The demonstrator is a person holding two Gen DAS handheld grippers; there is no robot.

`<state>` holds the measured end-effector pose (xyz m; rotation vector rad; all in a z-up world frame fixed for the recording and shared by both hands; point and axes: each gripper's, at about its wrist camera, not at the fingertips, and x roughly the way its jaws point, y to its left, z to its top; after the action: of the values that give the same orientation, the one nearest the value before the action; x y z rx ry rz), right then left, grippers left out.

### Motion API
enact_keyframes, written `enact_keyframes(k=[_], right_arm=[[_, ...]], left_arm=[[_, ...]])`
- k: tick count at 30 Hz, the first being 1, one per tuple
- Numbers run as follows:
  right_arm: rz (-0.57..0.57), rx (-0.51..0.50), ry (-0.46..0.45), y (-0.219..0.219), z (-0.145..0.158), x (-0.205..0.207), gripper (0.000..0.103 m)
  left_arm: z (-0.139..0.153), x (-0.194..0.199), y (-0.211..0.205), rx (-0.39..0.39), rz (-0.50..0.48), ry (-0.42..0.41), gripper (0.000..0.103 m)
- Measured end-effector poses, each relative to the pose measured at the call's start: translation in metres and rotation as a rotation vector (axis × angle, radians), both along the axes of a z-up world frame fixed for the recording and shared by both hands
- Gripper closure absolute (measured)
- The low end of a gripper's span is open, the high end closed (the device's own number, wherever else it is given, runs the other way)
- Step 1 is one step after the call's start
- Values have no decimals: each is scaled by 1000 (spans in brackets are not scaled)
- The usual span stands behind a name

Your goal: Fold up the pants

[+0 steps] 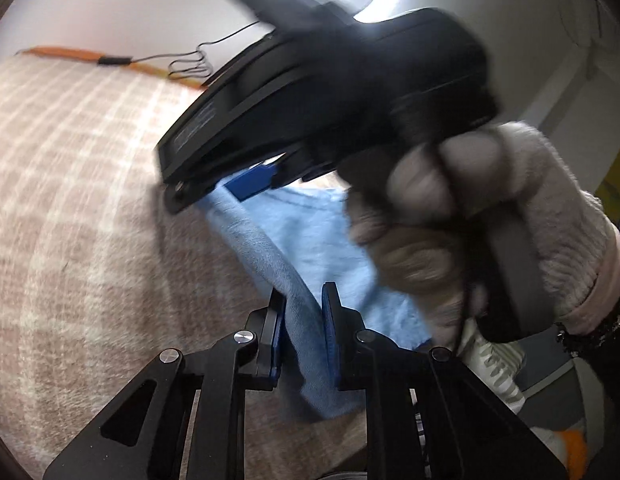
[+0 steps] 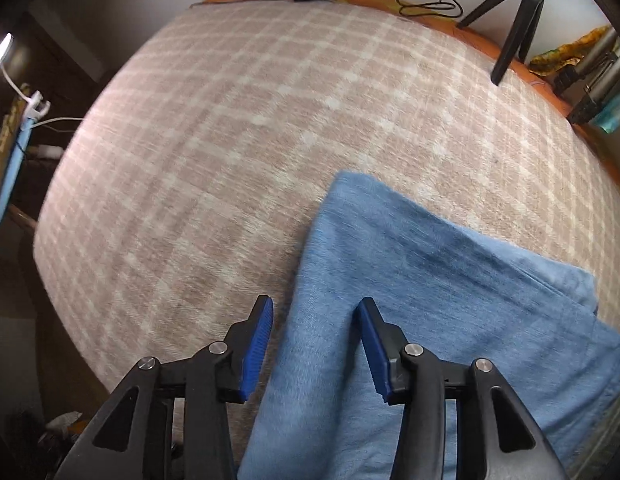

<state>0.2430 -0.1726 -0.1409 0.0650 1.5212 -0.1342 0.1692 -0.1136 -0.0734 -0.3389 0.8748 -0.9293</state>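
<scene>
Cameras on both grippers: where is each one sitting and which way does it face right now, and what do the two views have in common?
Left wrist: sits on the left gripper, facing forward and downward across the bed; its pads pinch an edge of the blue pants; the right gripper and a gloved hand fill the frame.
Right wrist: sits on the right gripper, looking down on the pants; jaws apart, clear of the cloth.
Shared: pants, checked blanket, black cable.

Right gripper (image 1: 246, 184) and gloved hand (image 1: 489, 232) motion-blurred, pants (image 2: 409, 320) cut off at bottom edge
</scene>
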Motion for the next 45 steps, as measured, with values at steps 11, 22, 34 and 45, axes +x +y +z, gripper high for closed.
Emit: enact_keyframes(k=[11, 22, 34, 45], right_arm=[[-143, 105, -324, -72, 79, -67, 101], [-340, 86, -515, -174, 145, -151, 101], [-451, 8, -575, -277, 170, -223, 101], [-575, 25, -547, -358, 129, -288, 101]], left_arm=[[50, -1, -40, -25, -158, -101, 90], [86, -10, -144, -69, -371, -147, 93], [87, -19, -264, -48, -568, -158, 94], [52, -46, -349, 38, -700, -138, 94]])
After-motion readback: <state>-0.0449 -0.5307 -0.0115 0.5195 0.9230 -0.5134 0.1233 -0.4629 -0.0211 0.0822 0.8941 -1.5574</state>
